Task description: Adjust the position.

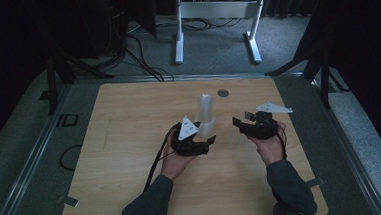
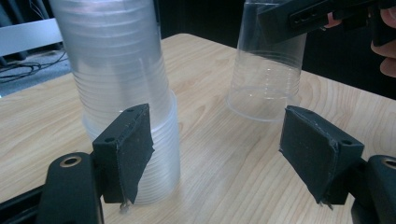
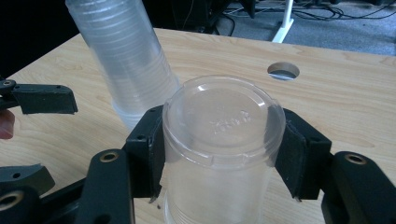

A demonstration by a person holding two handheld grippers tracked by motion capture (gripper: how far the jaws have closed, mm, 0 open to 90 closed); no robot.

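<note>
A tall stack of clear plastic cups (image 1: 207, 112) stands upside down near the middle of the wooden table (image 1: 130, 141). My left gripper (image 1: 209, 140) lies low beside the stack's base. In the left gripper view its jaws (image 2: 215, 133) stand apart with nothing between them. The left pad (image 2: 135, 149) sits just in front of the stack (image 2: 116, 70). My right gripper (image 1: 238, 121) is shut on a single upside-down clear cup (image 3: 223, 116), the pads pressing its sides near the top. That cup (image 2: 266, 74) stands to the right of the stack, its rim at or just above the table.
A round cable hole (image 1: 222, 92) sits in the tabletop behind the stack. A white desk frame (image 1: 212, 11) and cables lie on the floor beyond the table's far edge. Bare wood stretches to the left and at the front.
</note>
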